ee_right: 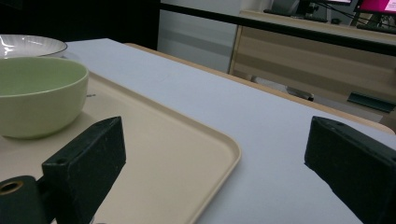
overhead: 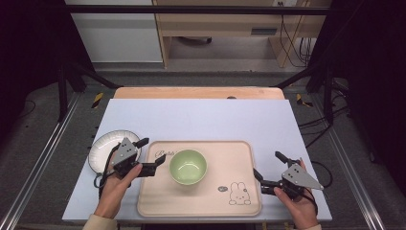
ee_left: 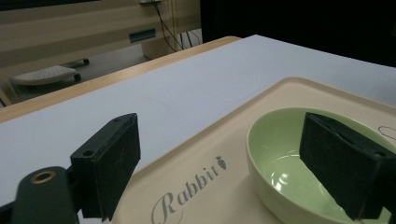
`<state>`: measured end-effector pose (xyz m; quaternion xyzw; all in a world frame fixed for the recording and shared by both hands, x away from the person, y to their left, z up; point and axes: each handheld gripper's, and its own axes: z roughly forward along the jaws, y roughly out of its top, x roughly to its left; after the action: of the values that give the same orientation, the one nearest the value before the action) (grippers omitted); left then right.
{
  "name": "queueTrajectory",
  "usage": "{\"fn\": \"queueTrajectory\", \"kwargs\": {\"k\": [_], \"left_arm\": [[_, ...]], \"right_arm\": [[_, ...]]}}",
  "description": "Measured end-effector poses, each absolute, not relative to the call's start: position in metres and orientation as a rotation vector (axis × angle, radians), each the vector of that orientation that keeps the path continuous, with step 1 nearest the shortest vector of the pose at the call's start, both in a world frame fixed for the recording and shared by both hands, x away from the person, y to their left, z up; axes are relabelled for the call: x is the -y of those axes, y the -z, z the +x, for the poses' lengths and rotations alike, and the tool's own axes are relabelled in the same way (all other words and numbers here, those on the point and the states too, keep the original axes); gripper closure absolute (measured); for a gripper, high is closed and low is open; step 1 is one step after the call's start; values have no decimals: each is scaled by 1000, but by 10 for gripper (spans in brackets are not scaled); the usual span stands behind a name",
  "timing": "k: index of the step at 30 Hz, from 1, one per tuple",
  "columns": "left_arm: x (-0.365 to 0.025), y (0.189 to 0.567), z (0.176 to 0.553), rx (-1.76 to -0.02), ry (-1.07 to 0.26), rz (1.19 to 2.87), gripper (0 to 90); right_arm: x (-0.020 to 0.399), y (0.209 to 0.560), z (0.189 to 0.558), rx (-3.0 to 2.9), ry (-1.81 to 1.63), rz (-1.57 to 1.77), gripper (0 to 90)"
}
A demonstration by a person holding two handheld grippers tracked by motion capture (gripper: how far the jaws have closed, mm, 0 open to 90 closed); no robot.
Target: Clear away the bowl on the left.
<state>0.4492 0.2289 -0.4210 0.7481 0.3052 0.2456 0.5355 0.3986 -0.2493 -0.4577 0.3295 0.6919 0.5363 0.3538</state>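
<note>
A green bowl stands upright and empty on a beige tray, in the tray's left-centre part, beside the word "Rabbit" printed on the tray; the tray lies on the near half of a pale counter; a cartoon rabbit is printed near the tray's near right corner. A white plate rests on the counter just left of the tray. The left gripper sits over the tray's left edge, close to the bowl's left side, its fingers spread apart and holding nothing; in the left gripper view one finger lies over the counter by the tray's rim and the other in front of the bowl, whether touching it I cannot tell. The right gripper hangs just off the tray's right edge, well apart from the bowl, fingers released and empty; in the right gripper view one finger is over the tray, the other over bare counter.
</note>
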Motion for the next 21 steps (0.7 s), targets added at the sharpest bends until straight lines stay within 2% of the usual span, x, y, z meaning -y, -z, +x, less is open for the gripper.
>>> {"fn": "queueTrajectory", "kwargs": {"k": [21], "left_arm": [[-266,427,446,-798,-628,1702,126]], "right_arm": [[249,458,398,-1789,-1385,854,54]]}}
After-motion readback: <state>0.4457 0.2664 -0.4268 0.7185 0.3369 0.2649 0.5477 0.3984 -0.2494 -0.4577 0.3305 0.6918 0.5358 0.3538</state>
